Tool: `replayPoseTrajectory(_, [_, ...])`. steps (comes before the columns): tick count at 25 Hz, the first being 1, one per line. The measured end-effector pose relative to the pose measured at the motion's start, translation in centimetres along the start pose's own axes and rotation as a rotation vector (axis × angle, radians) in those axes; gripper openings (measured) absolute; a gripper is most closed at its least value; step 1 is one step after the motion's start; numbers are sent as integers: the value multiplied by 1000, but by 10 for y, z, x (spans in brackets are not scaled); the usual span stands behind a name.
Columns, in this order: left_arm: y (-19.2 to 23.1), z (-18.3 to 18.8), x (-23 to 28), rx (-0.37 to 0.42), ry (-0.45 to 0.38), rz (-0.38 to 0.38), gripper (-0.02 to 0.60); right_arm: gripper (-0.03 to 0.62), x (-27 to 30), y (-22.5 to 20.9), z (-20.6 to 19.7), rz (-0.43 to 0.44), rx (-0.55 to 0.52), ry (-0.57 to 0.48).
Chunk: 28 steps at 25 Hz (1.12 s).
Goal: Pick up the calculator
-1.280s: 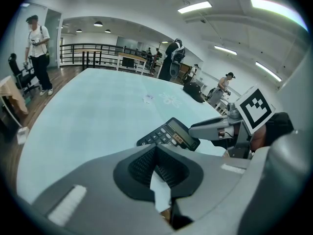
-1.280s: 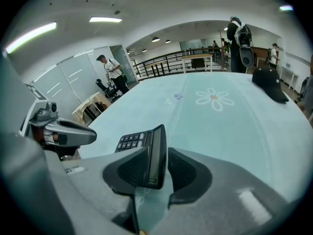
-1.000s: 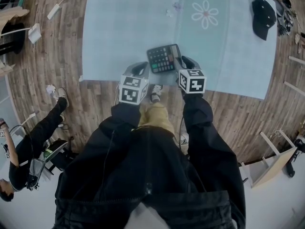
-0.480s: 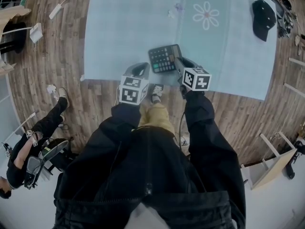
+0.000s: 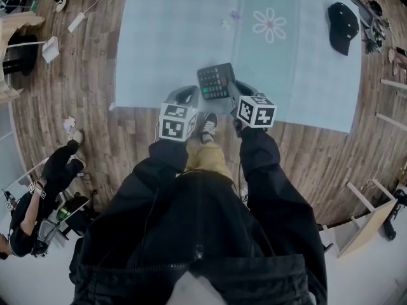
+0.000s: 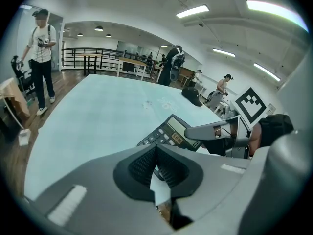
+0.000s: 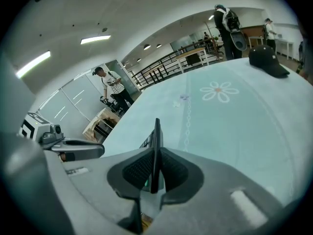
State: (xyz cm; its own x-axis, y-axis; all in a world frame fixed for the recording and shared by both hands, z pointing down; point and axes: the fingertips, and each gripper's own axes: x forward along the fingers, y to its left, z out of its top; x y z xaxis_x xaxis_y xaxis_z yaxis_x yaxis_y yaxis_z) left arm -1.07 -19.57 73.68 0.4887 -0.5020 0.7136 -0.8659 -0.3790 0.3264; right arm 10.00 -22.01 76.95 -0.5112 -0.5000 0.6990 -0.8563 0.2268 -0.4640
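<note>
Pinching one calculator (image 5: 215, 81) edge-on, the right tongs (image 7: 155, 173) have just been closing, while the left tongs (image 6: 157, 168) sit pressed together.

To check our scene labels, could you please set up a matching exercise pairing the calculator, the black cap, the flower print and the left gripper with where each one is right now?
Things: 1 calculator; 2 black cap; 3 flower print; 4 left gripper.
Places: A at the light blue mat's far right corner; B clamped edge-on in the right gripper; C jaws empty, just left of the calculator; D printed on the mat beyond the calculator.
Pairs: 1-B, 2-A, 3-D, 4-C.
The right gripper's jaws have just been closing, with the calculator between them.
</note>
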Motion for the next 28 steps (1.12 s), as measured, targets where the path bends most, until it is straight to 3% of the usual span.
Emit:
replayPoseTrajectory(12, [-14,56,-49,52,-139,1,2,41,-76,47,55,-64,-66,-211])
replayPoseTrajectory(21, [-42,129,-100,129,-292,-30,2,41,-145,95,114,-107,-171,-407])
replayPoseTrajectory(28, [-52,164,-128,180,-357,-45,2,41,-177,119,145,-103,-223,-481])
